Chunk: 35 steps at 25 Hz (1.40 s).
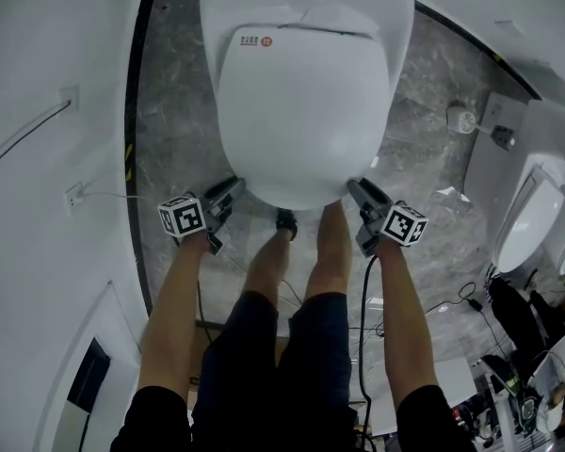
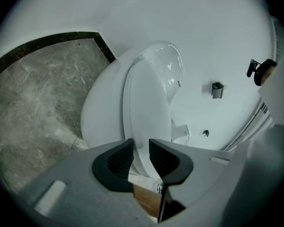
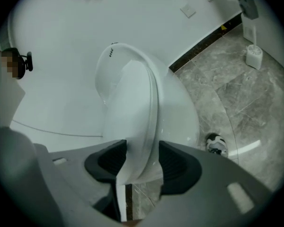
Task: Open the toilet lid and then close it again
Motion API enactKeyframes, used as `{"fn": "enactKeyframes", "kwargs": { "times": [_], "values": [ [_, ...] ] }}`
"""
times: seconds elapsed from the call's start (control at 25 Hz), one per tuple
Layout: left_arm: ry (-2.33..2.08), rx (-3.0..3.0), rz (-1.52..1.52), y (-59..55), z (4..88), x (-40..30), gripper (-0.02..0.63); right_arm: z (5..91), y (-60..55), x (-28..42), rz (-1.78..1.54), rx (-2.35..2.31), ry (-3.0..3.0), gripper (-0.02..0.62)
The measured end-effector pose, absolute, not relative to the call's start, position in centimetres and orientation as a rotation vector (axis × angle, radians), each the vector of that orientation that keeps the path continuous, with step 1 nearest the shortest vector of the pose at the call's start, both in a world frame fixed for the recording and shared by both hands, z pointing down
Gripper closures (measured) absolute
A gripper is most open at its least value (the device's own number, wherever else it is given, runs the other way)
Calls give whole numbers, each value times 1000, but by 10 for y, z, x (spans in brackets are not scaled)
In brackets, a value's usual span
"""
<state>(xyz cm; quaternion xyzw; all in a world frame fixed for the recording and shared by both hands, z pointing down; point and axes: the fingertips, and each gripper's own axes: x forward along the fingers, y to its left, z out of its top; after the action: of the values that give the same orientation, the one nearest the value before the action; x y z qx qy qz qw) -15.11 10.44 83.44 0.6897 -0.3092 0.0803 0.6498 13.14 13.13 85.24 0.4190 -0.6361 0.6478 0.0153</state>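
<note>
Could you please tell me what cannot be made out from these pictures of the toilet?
- Inside of the bowl: hidden under the closed lid in every view.
- Label print, head view: too small.
- Left tongs and right tongs, gripper views: white lid fills both gaps; grip unclear.
- Clutter, lower right, head view: dark, cut by the edge.

left tongs (image 1: 234, 188) / right tongs (image 1: 356, 190): grey, black ribbed pads | marker cubes (image 1: 182, 217): black-white squares | shorts (image 1: 264, 347): dark | cable (image 1: 363, 328): black

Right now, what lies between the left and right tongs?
The front edge of the toilet lid, with the person's legs just below; head view shows it.
</note>
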Motion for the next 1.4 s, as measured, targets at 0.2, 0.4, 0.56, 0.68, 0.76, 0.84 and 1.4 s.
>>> {"fn": "enactKeyframes", "kwargs": {
  "times": [0.2, 0.4, 0.56, 0.68, 0.76, 0.84, 1.4],
  "values": [
    [-690, 1558, 164, 103, 830, -152, 502, 838, 133, 104, 2225, 1234, -2032, 344],
    [-678, 1554, 180, 105, 825, -153, 503, 833, 134, 100, 2303, 1179, -2015, 337],
    [-679, 1555, 173, 104, 821, -154, 521, 835, 138, 107, 2402, 1173, -1934, 419],
    [-671, 1557, 141, 103, 814, -156, 531, 825, 138, 110, 2464, 1144, -1954, 445],
    [-672, 1550, 115, 103, 810, -156, 497, 820, 137, 108, 2467, 1126, -1966, 448],
    [-690, 1525, 81, 102, 808, -156, 460, 815, 137, 107, 2468, 1113, -1961, 449],
    [-674, 1351, -72, 96, 792, -131, 397, 788, 135, 108, 2475, 1056, -1963, 459]
  ]
}}
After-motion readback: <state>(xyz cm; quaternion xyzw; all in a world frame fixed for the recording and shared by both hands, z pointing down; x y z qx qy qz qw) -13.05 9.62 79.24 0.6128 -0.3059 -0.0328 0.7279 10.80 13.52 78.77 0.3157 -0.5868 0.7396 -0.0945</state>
